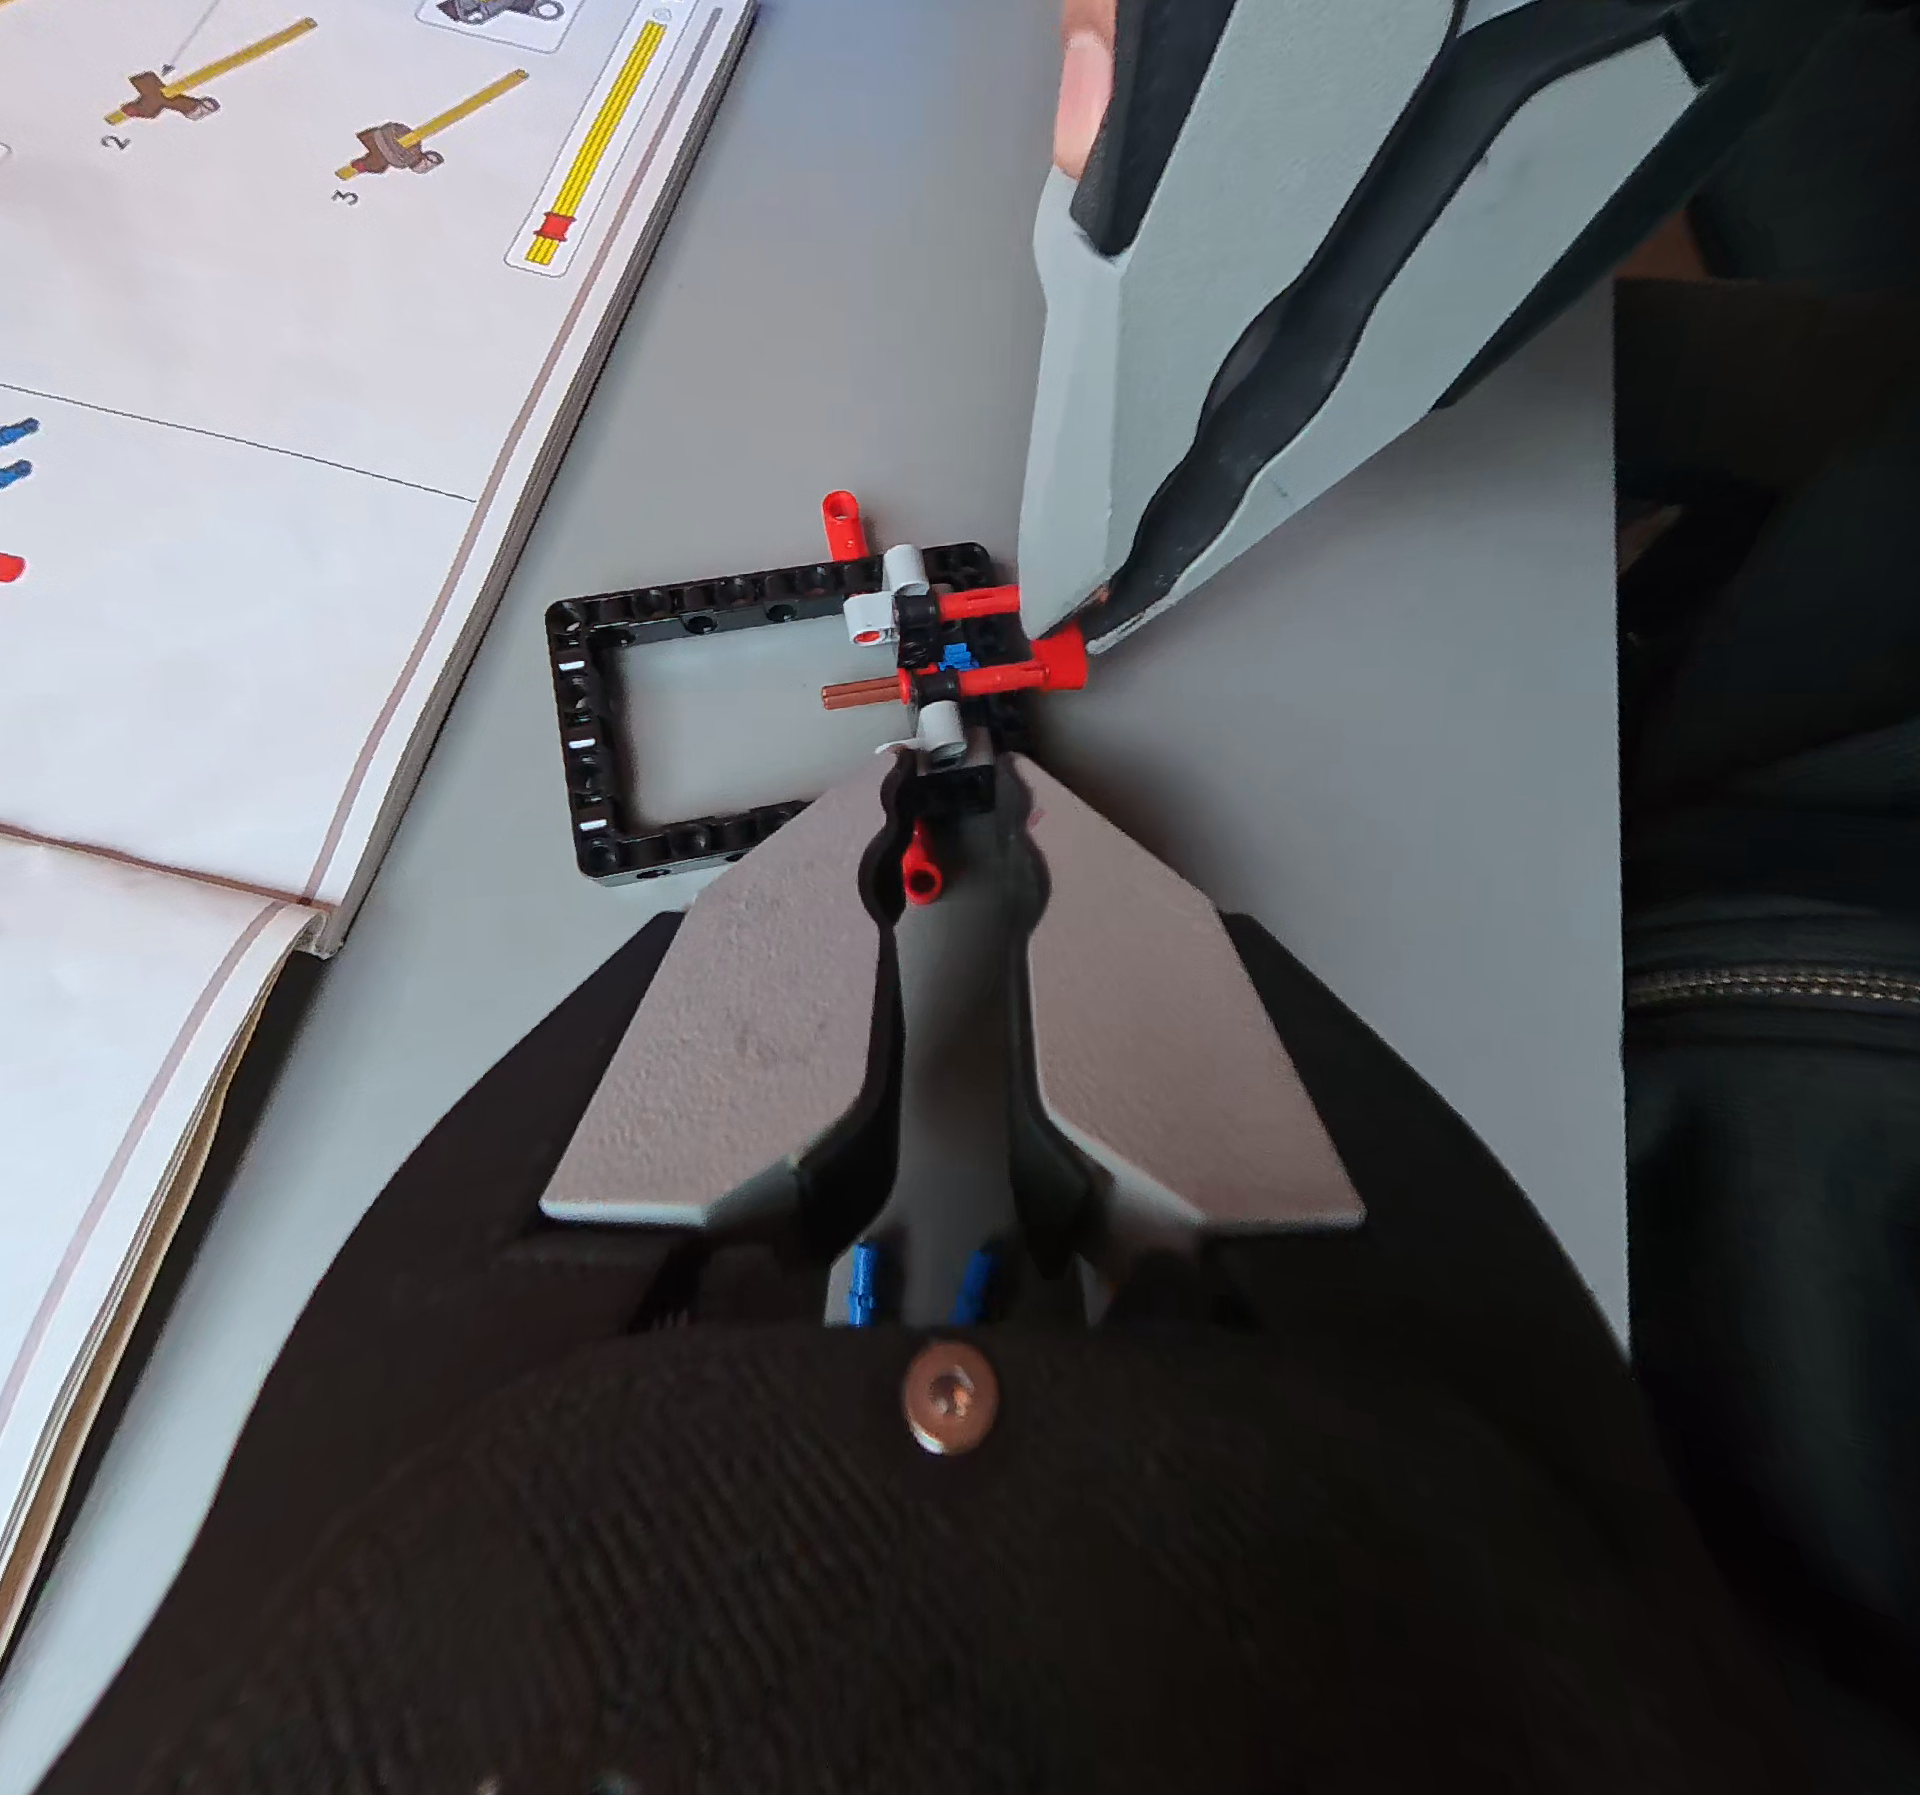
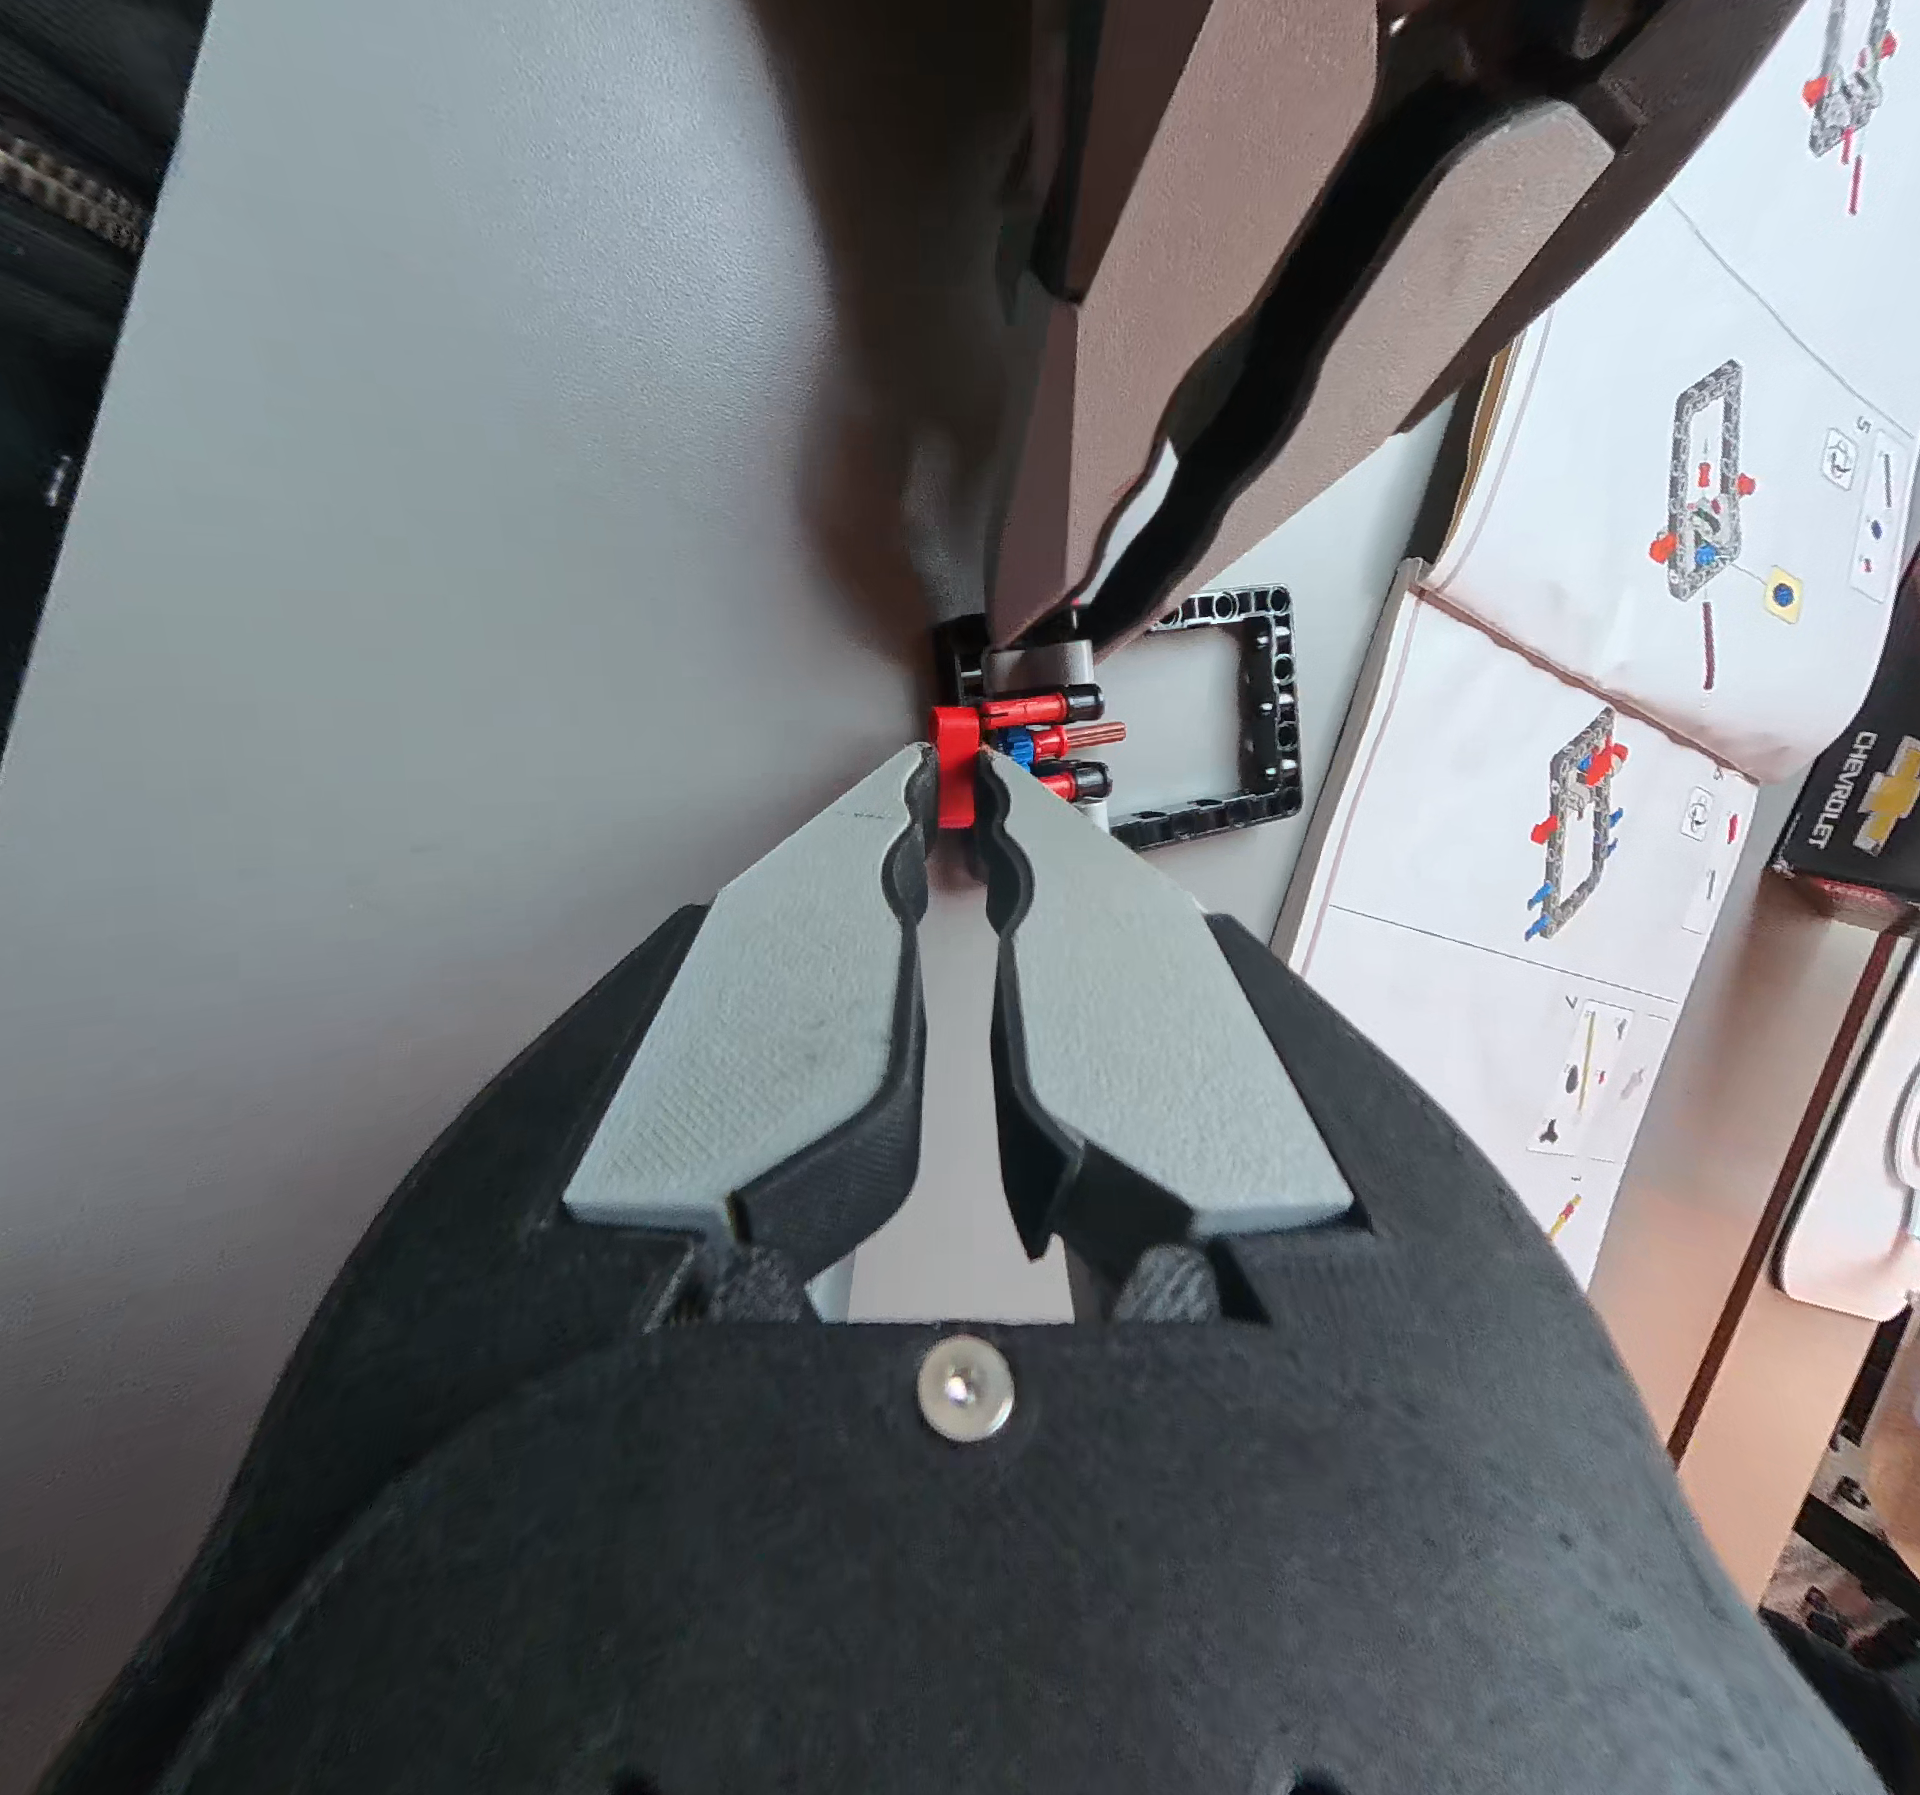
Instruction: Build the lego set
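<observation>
Lego build: black rectangular plastic beam frame flat on grey tabletop, beside open paper instruction booklet. Left gripper clamped on frame's near end. Right gripper pinched on small red plastic connector, touching red axle pins at frame's end. Likely step: seating connector. Next: firm, straight push, frame braced.

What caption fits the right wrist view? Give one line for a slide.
Right gripper clamps a red connector onto the black Lego frame while the left gripper steadies it, instruction booklet alongside.
</observation>
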Tool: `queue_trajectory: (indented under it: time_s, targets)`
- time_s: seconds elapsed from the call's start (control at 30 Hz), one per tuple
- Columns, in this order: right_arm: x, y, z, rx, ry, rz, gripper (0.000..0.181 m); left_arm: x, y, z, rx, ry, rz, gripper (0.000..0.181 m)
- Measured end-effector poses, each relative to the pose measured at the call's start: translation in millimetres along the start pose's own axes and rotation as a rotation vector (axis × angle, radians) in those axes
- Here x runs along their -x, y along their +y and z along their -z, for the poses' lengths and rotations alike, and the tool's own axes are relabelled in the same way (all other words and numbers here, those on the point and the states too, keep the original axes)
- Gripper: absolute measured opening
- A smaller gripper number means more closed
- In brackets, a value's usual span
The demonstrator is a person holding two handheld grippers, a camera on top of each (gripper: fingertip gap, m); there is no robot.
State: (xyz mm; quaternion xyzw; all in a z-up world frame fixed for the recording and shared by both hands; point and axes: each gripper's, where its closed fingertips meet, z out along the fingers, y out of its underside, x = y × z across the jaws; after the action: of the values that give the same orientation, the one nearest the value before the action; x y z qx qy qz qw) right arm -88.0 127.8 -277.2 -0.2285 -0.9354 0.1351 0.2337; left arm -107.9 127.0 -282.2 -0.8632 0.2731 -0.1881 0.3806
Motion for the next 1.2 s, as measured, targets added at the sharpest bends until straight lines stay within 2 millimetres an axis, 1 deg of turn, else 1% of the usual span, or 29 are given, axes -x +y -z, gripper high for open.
queue_trajectory:
  time_s: [0.17, 0.23, 0.37, 0.63, 0.73, 0.83, 0.93, 1.0, 1.03, 1.1, 1.13, 1.2]
  targets:
    - [-1.5, -2.4, 3.7, -0.008, 0.019, -0.004, 0.004, 1.3, -2.6, -2.6, -0.005, -0.032, -0.015, 0.011]
    - [-2.3, -0.1, 3.5, 0.018, 0.03, 0.013, 0.004, 2.6, -2.5, -3.5, -0.002, -0.049, -0.027, 0.006]
    - [-2.8, -1.6, 3.1, 0.031, 0.018, 0.026, 0.004, 3.1, -2.7, -3.4, -0.004, -0.036, -0.023, 0.006]
    - [-2.3, -3.0, 1.9, 0.034, -0.022, 0.032, 0.004, 2.5, -1.6, -3.6, 0.003, -0.046, -0.052, 0.006]
    - [-1.5, -2.6, 1.6, 0.028, -0.076, 0.002, 0.004, 1.7, -1.1, -3.2, 0.005, -0.026, -0.069, 0.006]
    - [-0.2, -3.9, 3.2, 0.033, -0.1, 0.064, 0.003, -0.3, -1.2, -3.5, 0.013, 0.021, -0.099, 0.006]
    - [0.5, -4.9, 3.4, 0.037, -0.132, 0.062, 0.003, -0.9, -0.8, -3.5, 0.014, 0.03, -0.12, 0.006]
    - [1.1, -4.8, 3.8, 0.041, -0.138, 0.093, 0.003, -1.7, -0.9, -3.8, 0.018, 0.029, -0.15, 0.006]
    - [0.6, -5.1, 3.4, 0.042, -0.146, 0.084, 0.003, -1.0, -0.7, -3.5, 0.021, 0.03, -0.156, 0.006]
    - [-3.2, -5.3, 2.2, 0.024, -0.177, -0.005, 0.003, 3.3, 0.1, -1.9, 0.018, 0.024, -0.153, 0.006]
    - [-4.7, -5.1, 1.7, 0.004, -0.17, -0.008, 0.003, 4.2, 0.5, -1.3, 0.016, 0.035, -0.141, 0.006]
    - [-5.4, -5.3, 0.3, -0.002, -0.068, 0.137, 0.002, 4.7, 0.7, -0.7, 0.018, 0.066, -0.105, 0.006]
